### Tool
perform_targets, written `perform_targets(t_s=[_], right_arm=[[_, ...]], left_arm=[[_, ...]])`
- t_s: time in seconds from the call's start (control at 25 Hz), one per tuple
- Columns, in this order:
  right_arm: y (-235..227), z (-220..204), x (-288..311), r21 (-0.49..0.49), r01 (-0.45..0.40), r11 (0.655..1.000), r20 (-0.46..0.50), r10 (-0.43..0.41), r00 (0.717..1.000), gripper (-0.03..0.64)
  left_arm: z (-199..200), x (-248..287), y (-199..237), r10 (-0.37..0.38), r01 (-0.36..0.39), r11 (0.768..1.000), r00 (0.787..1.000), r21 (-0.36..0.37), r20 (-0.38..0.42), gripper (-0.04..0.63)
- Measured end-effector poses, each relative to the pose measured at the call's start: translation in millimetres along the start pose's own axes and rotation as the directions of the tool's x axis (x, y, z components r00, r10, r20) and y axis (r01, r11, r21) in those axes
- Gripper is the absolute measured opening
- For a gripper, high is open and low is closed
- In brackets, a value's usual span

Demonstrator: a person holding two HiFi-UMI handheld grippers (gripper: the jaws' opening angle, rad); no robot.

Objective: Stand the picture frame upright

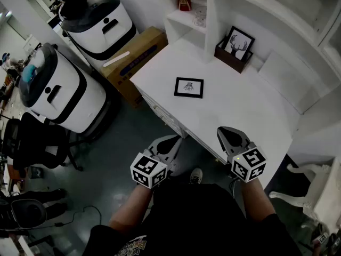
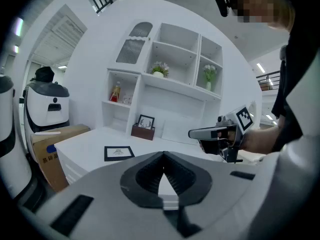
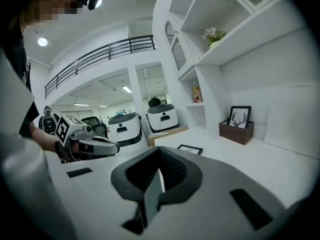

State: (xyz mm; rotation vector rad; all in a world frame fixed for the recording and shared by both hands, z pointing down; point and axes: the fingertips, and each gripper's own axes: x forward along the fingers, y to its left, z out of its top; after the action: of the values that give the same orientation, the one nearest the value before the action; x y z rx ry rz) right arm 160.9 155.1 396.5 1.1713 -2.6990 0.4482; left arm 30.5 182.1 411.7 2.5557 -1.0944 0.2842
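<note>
Note picture frame [image 1: 188, 87] flat on worktop [image 1: 240, 105], long axis 9-to-3, at 1 o'clock from left tool [image 1: 172, 141], 11 from right tool [image 1: 226, 132], both clenched empty, about equally near.

The surface [image 1: 240, 116] looks smooth white; the picture frame [image 1: 189, 87] matt black; the box [image 1: 144, 44] at ten o'clock brown cardboard

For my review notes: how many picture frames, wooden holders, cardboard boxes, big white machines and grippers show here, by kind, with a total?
Picture frames: 2 (flat frame, upright frame)
Wooden holder: 1
Cardboard box: 1
White machines: 2 (near machine, far machine)
Grippers: 2 (left gripper, right gripper)
Total: 8
</note>
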Motion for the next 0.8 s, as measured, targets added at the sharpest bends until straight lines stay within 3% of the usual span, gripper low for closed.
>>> perform_targets(t_s=[0.8], right_arm=[[5.9, -3.6, -2.9, 0.000, 0.002, 1.000, -0.002, -0.002, 1.000, 0.005]], left_arm=[[-0.1, -3.8, -2.2, -0.006, 0.006, 1.000, 1.000, -0.020, 0.009, 0.005]])
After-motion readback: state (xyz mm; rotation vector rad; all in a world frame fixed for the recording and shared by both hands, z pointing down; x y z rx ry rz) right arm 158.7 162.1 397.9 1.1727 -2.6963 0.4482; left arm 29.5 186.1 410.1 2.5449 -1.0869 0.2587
